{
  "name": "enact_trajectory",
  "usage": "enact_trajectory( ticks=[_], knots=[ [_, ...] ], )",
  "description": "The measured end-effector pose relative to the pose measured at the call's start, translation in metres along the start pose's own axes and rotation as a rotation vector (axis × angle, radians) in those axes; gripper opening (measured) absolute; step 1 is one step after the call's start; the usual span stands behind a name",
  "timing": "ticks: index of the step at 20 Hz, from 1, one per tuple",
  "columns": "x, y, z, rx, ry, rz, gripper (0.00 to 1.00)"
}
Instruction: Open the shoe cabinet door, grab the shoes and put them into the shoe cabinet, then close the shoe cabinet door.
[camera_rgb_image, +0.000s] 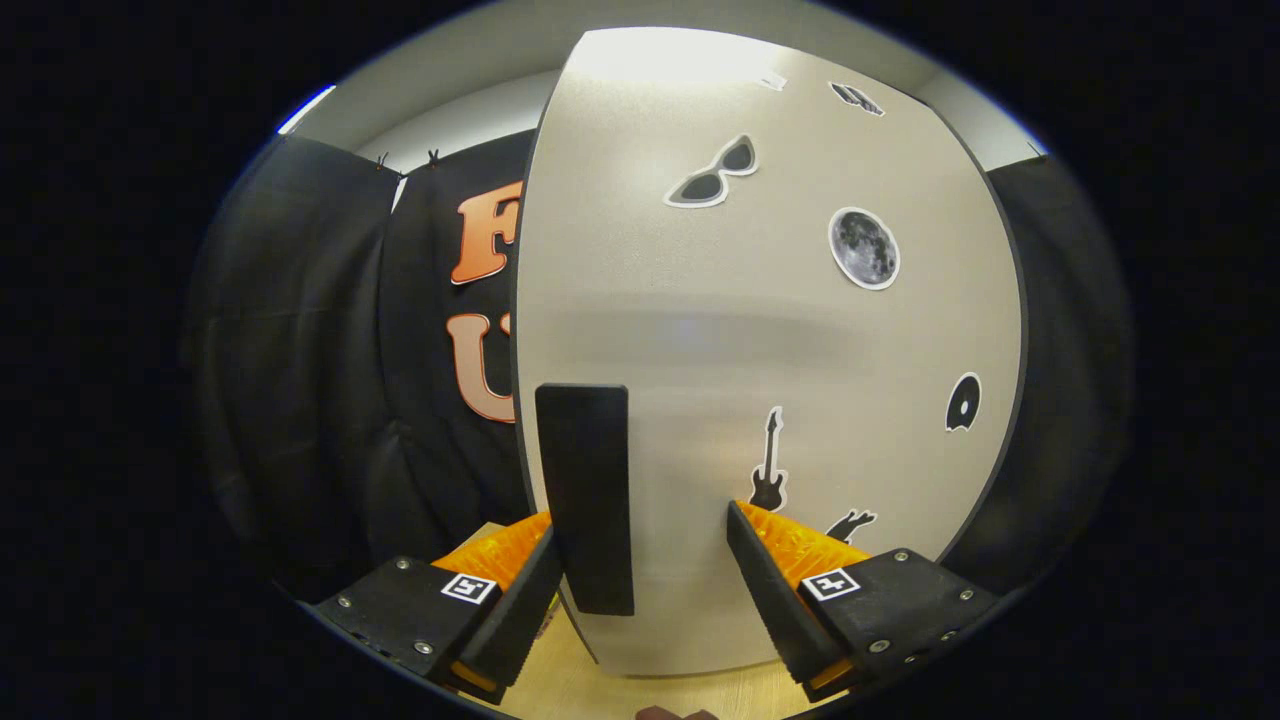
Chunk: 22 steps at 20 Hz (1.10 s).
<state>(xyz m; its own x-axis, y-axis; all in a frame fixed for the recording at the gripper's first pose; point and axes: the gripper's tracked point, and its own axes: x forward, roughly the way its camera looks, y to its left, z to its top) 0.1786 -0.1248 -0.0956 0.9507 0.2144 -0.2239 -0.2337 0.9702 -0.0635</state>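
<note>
Gripper view, and we're right up against the cabinet door (700, 340), a smooth, matte, pale grey panel with a thin dark edge band, bulging in the fisheye. Its handle (585, 495) is a flat dark rectangular slab standing upright near the door's left edge. The gripper (640, 560) is spread wide, fingers well apart and holding nothing. The handle sits between the fingers, hard by the left finger (520, 600); whether they touch, I can't tell. The right finger (775, 590) stands clear of it, with bare door panel in the gap between.

Stickers dot the door: cat-eye sunglasses (712, 175) up high, a round grey moon (863, 248) to their right, a dark disc (963, 402) near the right edge, a slim electric guitar (769, 462) just beyond the right finger, and a second guitar sticker (850, 522) peeking over that finger. One more dark sticker (856, 98) sits near the top, too small to make out.

Left of the door hangs black cloth (330, 380), creased and draped. Under the door and the fingers runs a light wood-grain floor (640, 690).
</note>
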Motion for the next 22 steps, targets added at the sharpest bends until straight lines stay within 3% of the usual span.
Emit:
enact_trajectory(
  ticks=[11, 22],
  knots=[
    [0.002, 0.001, -0.004, 0.049, 0.046, -0.038, 0.96],
    [-0.116, -0.017, 0.01, -0.049, 0.044, -0.091, 0.96]
  ],
)
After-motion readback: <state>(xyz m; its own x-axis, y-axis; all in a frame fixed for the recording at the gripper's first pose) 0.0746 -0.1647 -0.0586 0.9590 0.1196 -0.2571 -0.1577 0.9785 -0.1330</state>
